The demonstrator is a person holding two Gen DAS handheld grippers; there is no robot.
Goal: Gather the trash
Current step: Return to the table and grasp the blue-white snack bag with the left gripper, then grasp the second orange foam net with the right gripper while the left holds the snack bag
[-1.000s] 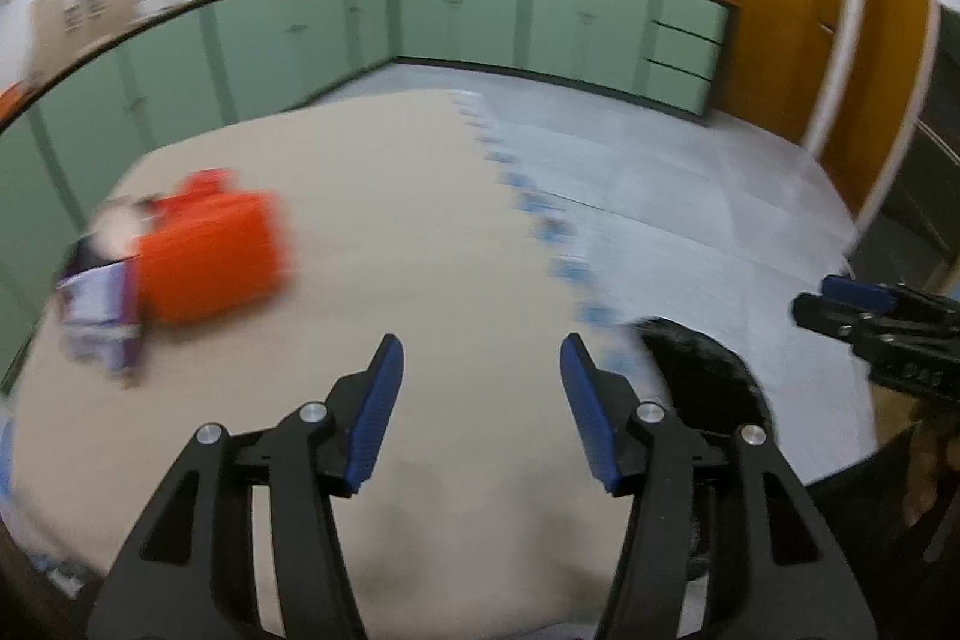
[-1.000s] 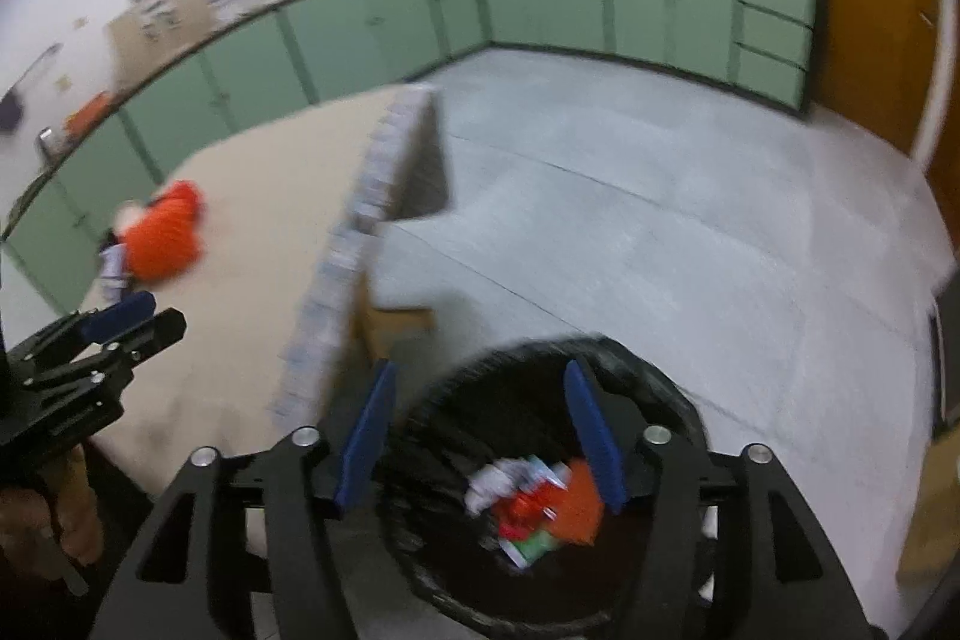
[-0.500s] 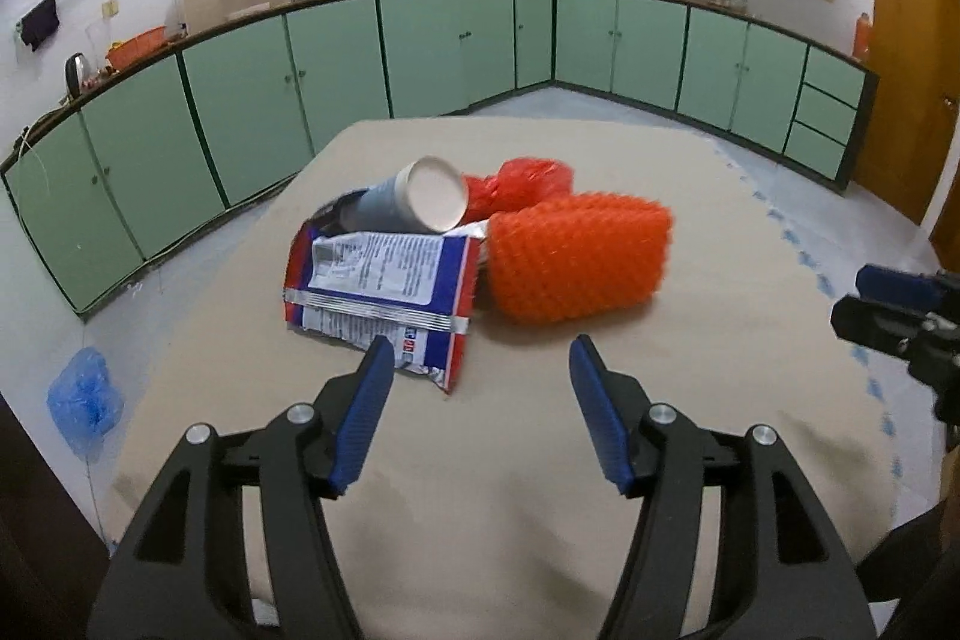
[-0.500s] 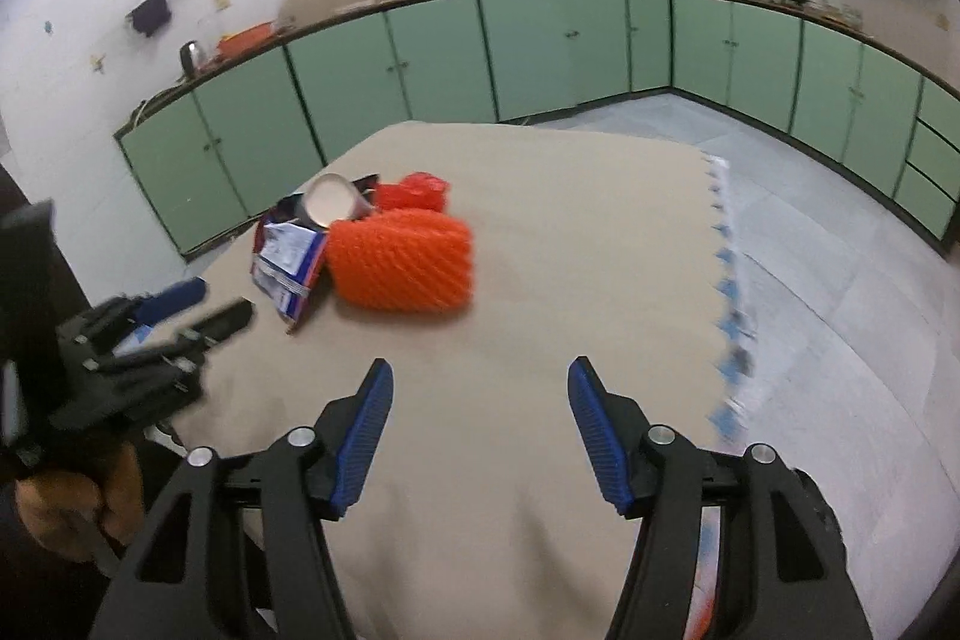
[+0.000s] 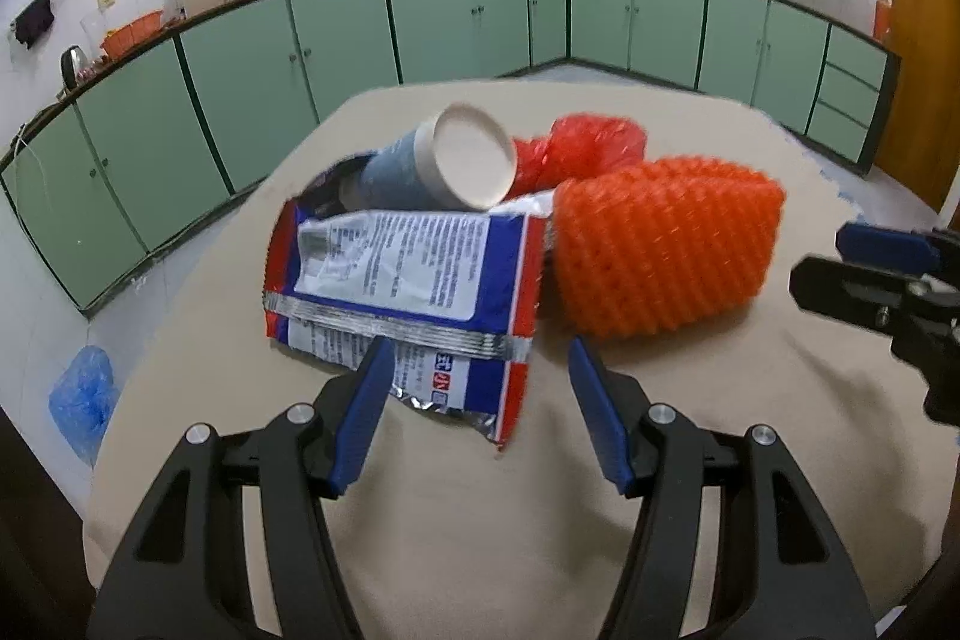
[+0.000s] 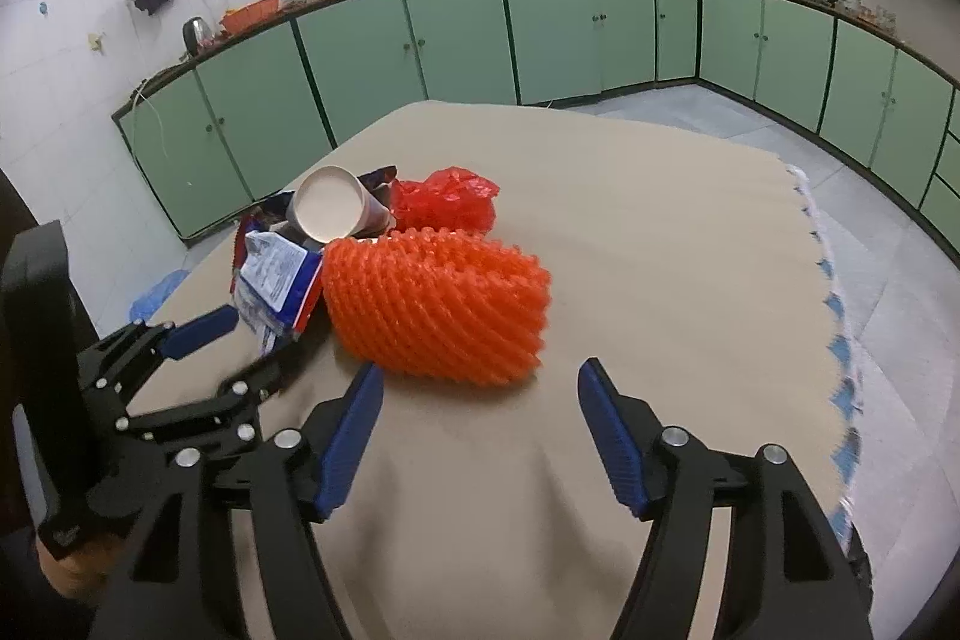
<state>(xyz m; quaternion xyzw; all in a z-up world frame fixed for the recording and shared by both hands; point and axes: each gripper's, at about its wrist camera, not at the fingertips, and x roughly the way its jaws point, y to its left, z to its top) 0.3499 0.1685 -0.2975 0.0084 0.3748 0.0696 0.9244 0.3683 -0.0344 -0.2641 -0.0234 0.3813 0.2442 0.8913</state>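
Trash materials on matt beige cloth [image 5: 480,550]

Glossy crinkled foil snack wrapper [image 5: 408,274]; knobbly orange foam netting [image 5: 666,244]; smooth matt paper cup [image 5: 444,166]; shiny crumpled red plastic bag [image 5: 588,142].

the paper cup [image 5: 441,166] covers the back of the snack wrapper [image 5: 408,274]. the orange foam net [image 6: 438,307] hides the base of the red plastic bag [image 6: 447,199]. the wrapper's small print is unreadable. the right gripper [image 5: 852,259] is cut off by the left view's edge.
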